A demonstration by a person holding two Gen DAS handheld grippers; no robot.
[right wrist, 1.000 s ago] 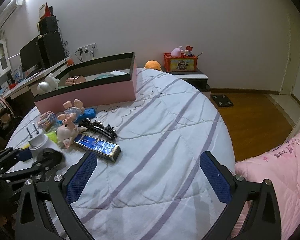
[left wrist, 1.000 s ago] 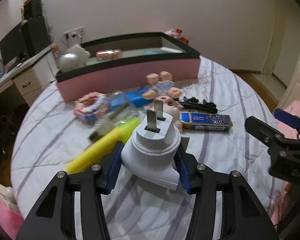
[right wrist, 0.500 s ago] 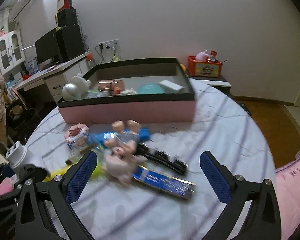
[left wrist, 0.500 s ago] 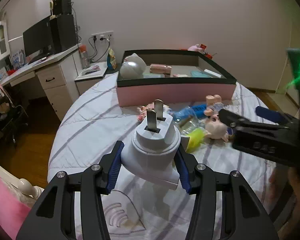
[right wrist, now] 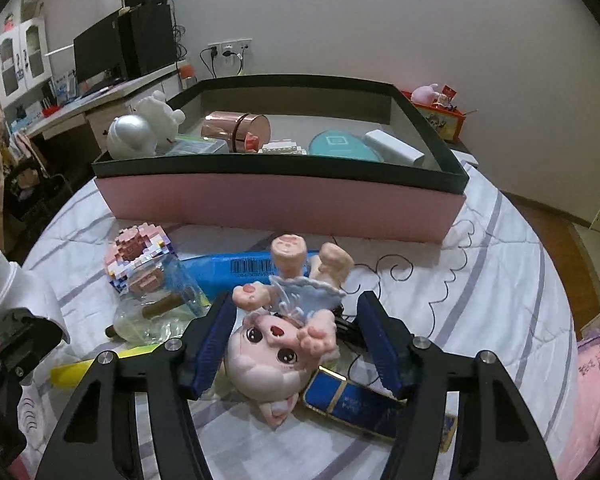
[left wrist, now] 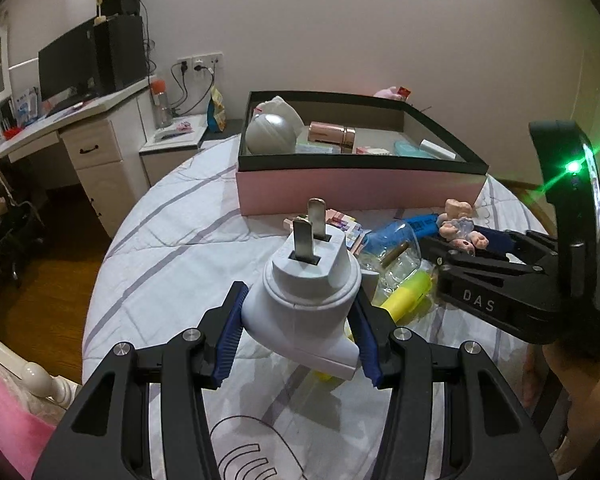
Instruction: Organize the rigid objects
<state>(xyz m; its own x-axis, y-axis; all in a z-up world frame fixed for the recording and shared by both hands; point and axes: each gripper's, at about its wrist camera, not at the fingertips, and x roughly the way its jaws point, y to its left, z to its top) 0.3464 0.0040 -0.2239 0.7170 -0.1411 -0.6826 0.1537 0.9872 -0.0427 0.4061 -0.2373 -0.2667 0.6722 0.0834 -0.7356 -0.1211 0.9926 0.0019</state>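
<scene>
My left gripper [left wrist: 300, 312] is shut on a white plug adapter [left wrist: 304, 280], prongs up, above the round bed. The adapter also shows at the left edge of the right wrist view [right wrist: 16, 292]. My right gripper [right wrist: 296, 312] is down over a pink pig doll [right wrist: 272, 352] that lies on its back in the pile. Its jaws are closing with the doll between them, and a gap still shows beside the right pad [right wrist: 376, 340]. The pink box [right wrist: 284, 200] with a black rim stands behind the pile and holds several things.
Around the doll lie a block figure [right wrist: 136, 256], a blue pack [right wrist: 236, 268], a clear bottle [right wrist: 156, 316], a yellow item [left wrist: 404, 296], a black clip [right wrist: 348, 328] and a blue-gold box [right wrist: 352, 400]. A desk [left wrist: 80, 120] stands left; pink bedding [right wrist: 596, 380] right.
My right gripper swung from the bare side of the bed to the pile, came down over the pig doll and narrowed its jaws. The left gripper shifted sideways, still holding the adapter.
</scene>
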